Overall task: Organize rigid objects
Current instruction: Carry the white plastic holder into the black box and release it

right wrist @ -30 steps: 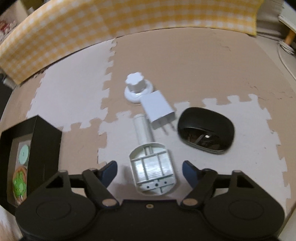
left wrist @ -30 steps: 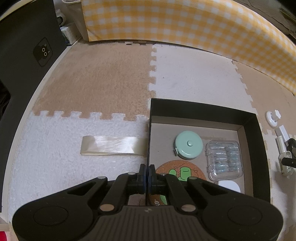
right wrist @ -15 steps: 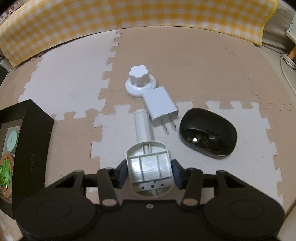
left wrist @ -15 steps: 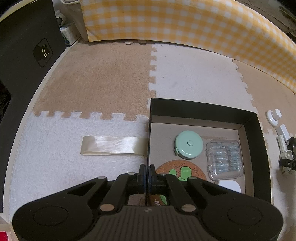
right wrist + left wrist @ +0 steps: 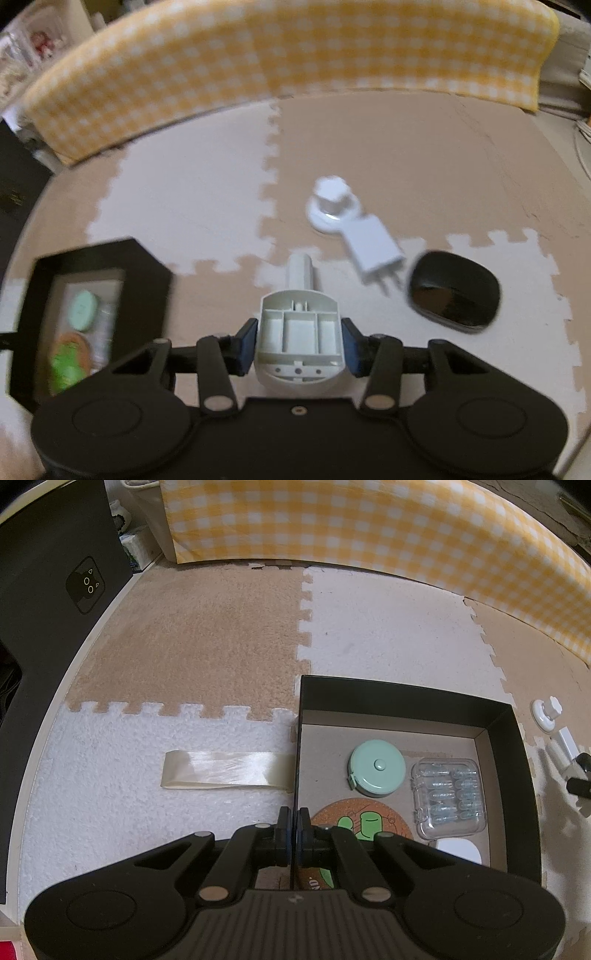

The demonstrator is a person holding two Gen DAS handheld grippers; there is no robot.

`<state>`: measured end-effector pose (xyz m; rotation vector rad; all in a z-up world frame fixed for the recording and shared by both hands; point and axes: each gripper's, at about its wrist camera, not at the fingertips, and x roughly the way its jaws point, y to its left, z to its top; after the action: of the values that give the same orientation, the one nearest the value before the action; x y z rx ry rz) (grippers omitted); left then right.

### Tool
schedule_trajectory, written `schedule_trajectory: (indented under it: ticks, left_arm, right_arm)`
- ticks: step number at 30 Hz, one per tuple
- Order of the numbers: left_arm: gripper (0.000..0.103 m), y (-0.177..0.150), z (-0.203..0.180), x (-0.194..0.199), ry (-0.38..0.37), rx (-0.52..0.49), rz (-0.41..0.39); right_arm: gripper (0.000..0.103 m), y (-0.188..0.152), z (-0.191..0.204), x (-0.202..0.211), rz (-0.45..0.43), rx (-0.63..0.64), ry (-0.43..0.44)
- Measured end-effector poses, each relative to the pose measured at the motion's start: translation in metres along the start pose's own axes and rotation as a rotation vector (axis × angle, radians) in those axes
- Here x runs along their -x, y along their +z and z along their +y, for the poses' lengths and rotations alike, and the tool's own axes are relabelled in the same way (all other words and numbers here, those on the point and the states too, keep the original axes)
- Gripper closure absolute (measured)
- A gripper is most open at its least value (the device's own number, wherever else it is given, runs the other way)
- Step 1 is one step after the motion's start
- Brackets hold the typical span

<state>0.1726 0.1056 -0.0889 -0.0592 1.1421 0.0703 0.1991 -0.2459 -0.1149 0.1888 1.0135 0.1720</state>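
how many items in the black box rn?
4 visible in the black box: mint tape measure at the back, clear case to its right, cork coaster in front, a white item at the front right. The left gripper may hide more.

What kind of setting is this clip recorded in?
Most likely the floor of a home room. Interlocking foam puzzle mats in beige and white cover the ground, a yellow gingham cloth drapes furniture behind, and small household items sit in a black box.
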Motion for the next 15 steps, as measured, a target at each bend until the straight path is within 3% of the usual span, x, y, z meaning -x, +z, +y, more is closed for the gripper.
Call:
schedule_trajectory:
  ticks: [11,15]
  left_arm:
    - [0.101,0.0,0.0,0.0,0.002,-0.001,0.0]
    - [0.101,0.0,0.0,0.0,0.002,-0.002,0.0]
  right_arm:
    - [0.055,0.008,0.05,0.048,-0.138,0.035,0.176]
    - [0.055,0.007,0.081,0.054,-0.149,0.082,0.24]
